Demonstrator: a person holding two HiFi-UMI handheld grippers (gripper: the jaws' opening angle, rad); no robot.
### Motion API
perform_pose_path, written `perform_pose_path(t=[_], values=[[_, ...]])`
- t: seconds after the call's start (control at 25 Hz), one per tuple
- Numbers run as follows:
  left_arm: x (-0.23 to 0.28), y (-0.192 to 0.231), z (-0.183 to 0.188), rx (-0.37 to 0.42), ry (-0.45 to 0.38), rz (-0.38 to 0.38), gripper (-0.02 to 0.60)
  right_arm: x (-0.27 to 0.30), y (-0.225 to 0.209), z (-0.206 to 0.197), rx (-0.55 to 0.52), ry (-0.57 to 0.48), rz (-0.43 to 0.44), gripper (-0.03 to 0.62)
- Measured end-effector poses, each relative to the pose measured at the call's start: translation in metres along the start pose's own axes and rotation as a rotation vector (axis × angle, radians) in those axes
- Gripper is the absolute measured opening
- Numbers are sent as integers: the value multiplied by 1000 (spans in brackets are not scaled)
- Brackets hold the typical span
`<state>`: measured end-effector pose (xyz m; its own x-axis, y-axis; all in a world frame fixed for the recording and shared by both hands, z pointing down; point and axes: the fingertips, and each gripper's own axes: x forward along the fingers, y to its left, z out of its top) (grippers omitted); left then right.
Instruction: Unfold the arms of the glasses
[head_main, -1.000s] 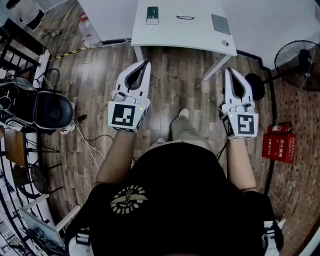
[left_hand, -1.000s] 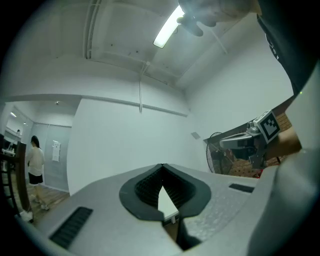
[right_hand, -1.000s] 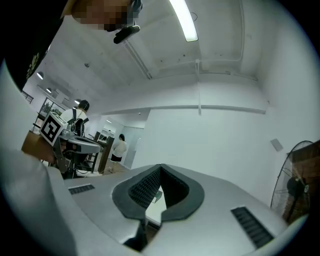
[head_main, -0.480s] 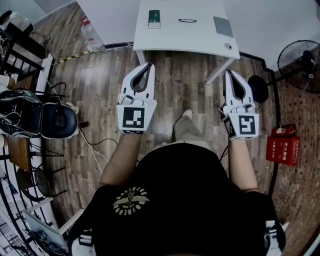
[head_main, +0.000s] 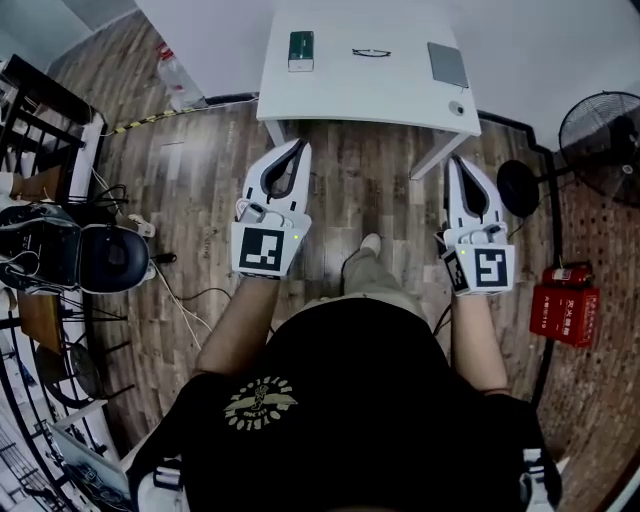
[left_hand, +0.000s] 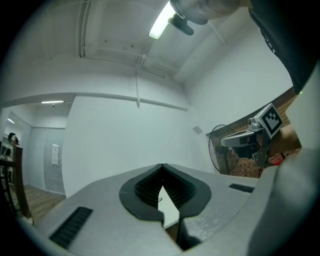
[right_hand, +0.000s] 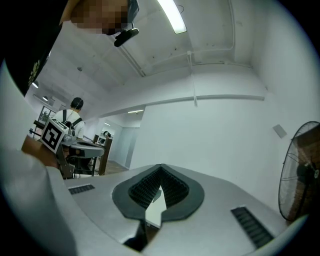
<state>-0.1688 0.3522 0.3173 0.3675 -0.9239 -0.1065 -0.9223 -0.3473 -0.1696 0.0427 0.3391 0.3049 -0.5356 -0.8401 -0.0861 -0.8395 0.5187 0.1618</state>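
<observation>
The dark-framed glasses (head_main: 371, 53) lie folded on the far part of the white table (head_main: 370, 85). Both grippers are held over the wooden floor, short of the table's near edge, pointing at it. My left gripper (head_main: 300, 146) is shut with nothing in it, and its ribbed pads meet at the tip (left_hand: 161, 166). My right gripper (head_main: 455, 160) is shut and empty too, its jaw tips touching (right_hand: 160, 166). A strip of the table top (left_hand: 169, 212) shows through the gap behind the left jaws. Neither gripper touches the glasses.
On the table lie a green box (head_main: 300, 50), a grey pad (head_main: 447, 64) and a small round object (head_main: 456, 107). A standing fan (head_main: 600, 130) and a red box (head_main: 565, 312) are on the right. A chair with a dark helmet-like item (head_main: 112, 257) and floor cables are on the left.
The person has stepped toward the table, which now sits nearer in the head view. Both grippers came forward with the body and stayed shut.
</observation>
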Motion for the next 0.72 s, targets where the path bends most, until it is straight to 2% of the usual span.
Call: perform_pose_path(t=[0.12,0.48,0.72], values=[[25,-1,1,-6,-10,-4,7,13,-17,-1,3,-7,3,-5],[95,-2,-21,-11,46,-15,7,49,-73,-31,37,36,8,-5],[133,-6,-28,19,73,-40,6,69,-109,-48,71,36,5,-5]])
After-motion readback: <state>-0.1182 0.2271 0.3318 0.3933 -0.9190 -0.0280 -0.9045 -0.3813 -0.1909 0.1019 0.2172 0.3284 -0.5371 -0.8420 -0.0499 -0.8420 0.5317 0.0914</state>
